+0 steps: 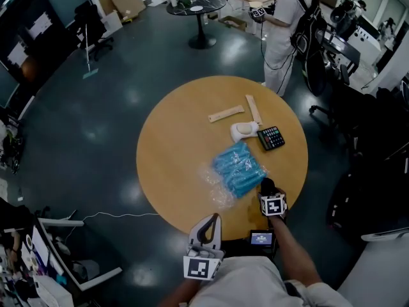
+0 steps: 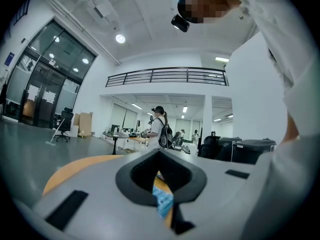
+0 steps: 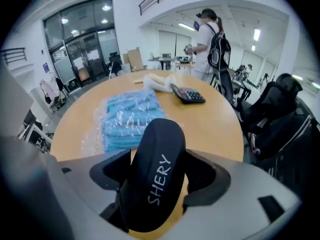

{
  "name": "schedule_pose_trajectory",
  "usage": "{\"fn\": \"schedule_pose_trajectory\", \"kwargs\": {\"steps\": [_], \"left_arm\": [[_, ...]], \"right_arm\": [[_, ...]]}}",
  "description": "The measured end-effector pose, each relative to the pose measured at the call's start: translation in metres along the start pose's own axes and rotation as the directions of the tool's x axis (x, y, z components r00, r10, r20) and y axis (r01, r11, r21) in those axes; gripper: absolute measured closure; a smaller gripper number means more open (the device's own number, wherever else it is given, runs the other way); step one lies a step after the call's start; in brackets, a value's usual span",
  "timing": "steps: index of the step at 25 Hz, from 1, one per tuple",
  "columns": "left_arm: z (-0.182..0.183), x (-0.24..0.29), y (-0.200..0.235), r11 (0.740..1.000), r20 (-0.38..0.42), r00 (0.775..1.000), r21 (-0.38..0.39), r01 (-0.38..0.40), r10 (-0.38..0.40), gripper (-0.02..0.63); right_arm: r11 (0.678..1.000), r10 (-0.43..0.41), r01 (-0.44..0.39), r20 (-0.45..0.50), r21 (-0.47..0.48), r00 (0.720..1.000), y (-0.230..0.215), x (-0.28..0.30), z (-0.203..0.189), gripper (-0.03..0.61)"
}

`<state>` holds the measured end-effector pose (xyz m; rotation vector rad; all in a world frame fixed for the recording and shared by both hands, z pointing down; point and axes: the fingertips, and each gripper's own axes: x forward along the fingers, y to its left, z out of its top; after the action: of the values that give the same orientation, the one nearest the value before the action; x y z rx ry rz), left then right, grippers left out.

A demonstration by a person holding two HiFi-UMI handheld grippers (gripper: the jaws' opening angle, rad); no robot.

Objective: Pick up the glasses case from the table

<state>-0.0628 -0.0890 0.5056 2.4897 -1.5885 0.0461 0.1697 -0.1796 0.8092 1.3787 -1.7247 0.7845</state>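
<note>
The glasses case (image 3: 155,179) is a dark oval shell with pale lettering. It lies at the near edge of the round wooden table (image 1: 172,146), where the head view shows it as a small dark shape (image 1: 266,185). My right gripper (image 3: 160,159) points steeply down over the case (image 1: 268,192). Its jaws stand wide open, one on each side of the case, and I see no pad pressing on it. My left gripper (image 1: 214,218) hangs off the table's near edge, held level. It is shut (image 2: 160,156) with nothing in it.
A blue pack in clear plastic (image 1: 238,169) lies just beyond the case. Farther back are a black calculator (image 1: 271,137), a white object (image 1: 243,130) and two wooden sticks (image 1: 225,114). A small screen device (image 1: 261,238) sits below the table edge. A person (image 1: 284,24) stands beyond the table.
</note>
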Motion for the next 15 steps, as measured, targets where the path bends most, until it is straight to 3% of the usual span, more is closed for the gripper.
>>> {"fn": "schedule_pose_trajectory", "kwargs": {"steps": [3,8,10,15], "left_arm": [[0.003,0.001,-0.003,1.0,0.017,1.0,0.003,0.006,-0.006,0.607],[0.015,0.0,-0.008,1.0,0.059,0.998,0.02,0.012,-0.013,0.607],[0.016,-0.001,-0.01,0.999,0.077,0.997,0.032,0.012,-0.015,0.607],[0.017,-0.003,-0.016,0.999,0.075,0.997,0.025,0.021,-0.022,0.607]], "right_arm": [[0.997,0.032,-0.016,0.203,-0.079,0.979,0.01,-0.049,0.037,0.241],[0.985,0.112,-0.032,0.491,-0.17,0.864,0.042,-0.145,0.086,0.241],[0.979,0.155,-0.046,0.581,-0.199,0.799,0.056,-0.185,0.1,0.241],[0.959,0.277,-0.121,0.759,-0.256,0.589,0.088,-0.277,0.123,0.241]]}}
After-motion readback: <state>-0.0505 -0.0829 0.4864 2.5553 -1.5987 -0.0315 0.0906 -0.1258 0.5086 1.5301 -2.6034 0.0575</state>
